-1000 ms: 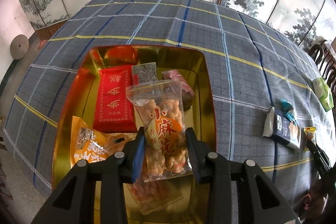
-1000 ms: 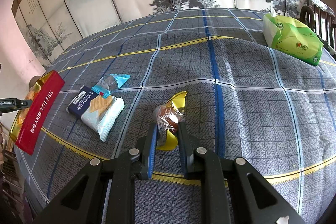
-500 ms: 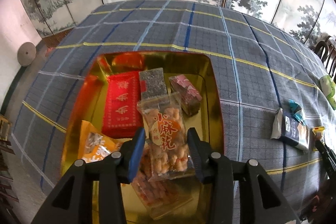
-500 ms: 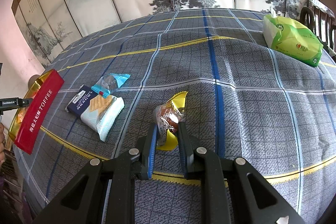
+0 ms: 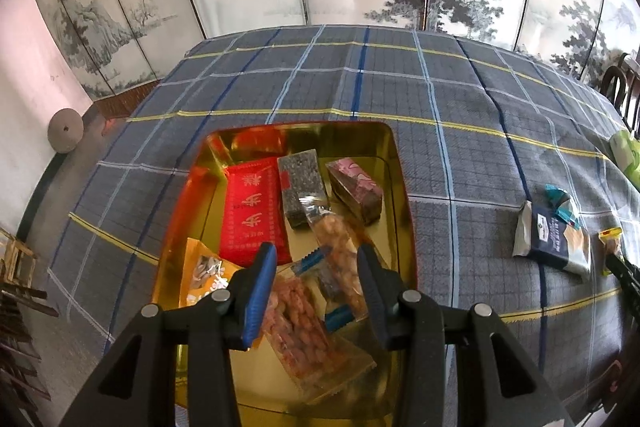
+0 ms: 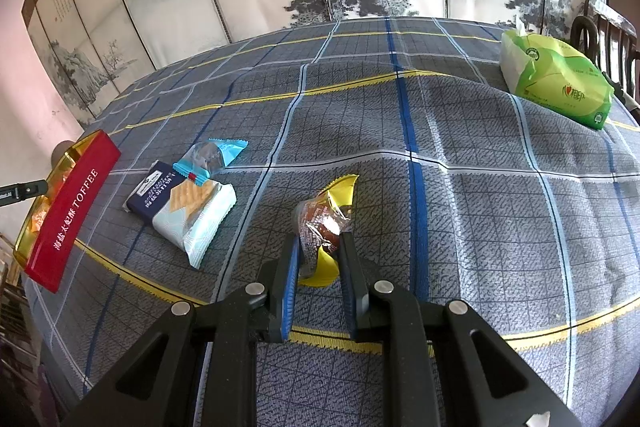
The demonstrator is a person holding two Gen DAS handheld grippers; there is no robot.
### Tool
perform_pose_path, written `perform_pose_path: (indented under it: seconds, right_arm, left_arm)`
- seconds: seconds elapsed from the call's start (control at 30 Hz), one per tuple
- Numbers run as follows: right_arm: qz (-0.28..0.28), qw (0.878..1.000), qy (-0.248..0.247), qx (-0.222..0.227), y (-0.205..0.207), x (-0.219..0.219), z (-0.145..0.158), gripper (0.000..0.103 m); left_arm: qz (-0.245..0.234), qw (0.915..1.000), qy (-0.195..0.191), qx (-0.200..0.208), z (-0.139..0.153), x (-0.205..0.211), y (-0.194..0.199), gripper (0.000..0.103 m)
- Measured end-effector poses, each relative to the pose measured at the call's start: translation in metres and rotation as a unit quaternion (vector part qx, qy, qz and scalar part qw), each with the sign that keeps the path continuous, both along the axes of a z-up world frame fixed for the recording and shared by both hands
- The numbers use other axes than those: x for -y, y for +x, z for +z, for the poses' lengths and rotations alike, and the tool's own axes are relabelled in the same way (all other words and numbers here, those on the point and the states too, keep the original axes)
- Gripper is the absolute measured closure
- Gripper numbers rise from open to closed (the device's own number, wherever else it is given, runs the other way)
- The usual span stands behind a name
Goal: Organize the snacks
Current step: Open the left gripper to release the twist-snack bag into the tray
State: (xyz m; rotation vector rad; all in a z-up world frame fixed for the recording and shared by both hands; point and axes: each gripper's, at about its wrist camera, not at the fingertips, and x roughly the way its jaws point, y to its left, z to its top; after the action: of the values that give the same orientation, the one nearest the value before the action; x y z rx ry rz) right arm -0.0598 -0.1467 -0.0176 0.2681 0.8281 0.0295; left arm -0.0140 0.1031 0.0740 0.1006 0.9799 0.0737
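- The left gripper (image 5: 316,273) hangs over the gold tin (image 5: 394,163) with its jaws parted and nothing pressed between the pads. The clear bag of fried dough twists (image 5: 340,247) lies below them, tipped on its edge among the other packets.
- That bag looks dropped in, not laid flat. I'd lift straight up and clear of the tin so a finger doesn't snag its crinkly top.
- Inside the tin sit a red packet (image 5: 252,215), a dark sesame bar (image 5: 300,187), a pink wrapped cake (image 5: 354,189) and an orange packet (image 5: 204,273) (there's room near the front).
- The right gripper (image 6: 318,263) is clamped narrow on a brown sweet in clear and yellow wrap (image 6: 322,223), on or barely off the checked tablecloth (image 6: 480,227).
- It has only the wrapper's lower end, so carry it slowly and low; crinkly film slips.
- A navy wafer packet (image 6: 180,203) and a blue-wrapped candy (image 6: 208,159) wait on the cloth. The green tissue pack (image 6: 556,79) is no snack, I reckon.
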Motion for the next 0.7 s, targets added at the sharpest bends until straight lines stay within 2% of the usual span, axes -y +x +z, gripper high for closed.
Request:
perform_pose_path:
  seconds: [0.47,0.6,0.7]
  right_arm:
    - [0.0,1.0,-0.001,0.0,-0.001,0.001,0.001,0.085]
    - [0.001,1.0,0.0,0.0,-0.001,0.001,0.001,0.085]
    - [0.001,1.0,0.0,0.0,-0.001,0.001,0.001,0.085]
  left_arm:
    - [-0.006,0.9997,0.016,0.019,0.01,0.005,-0.019,0.06]
    - [0.005,0.998,0.039,0.049,0.014,0.005,-0.031,0.06]
    - [0.02,0.9971,0.031,0.066,0.015,-0.003,-0.042,0.06]
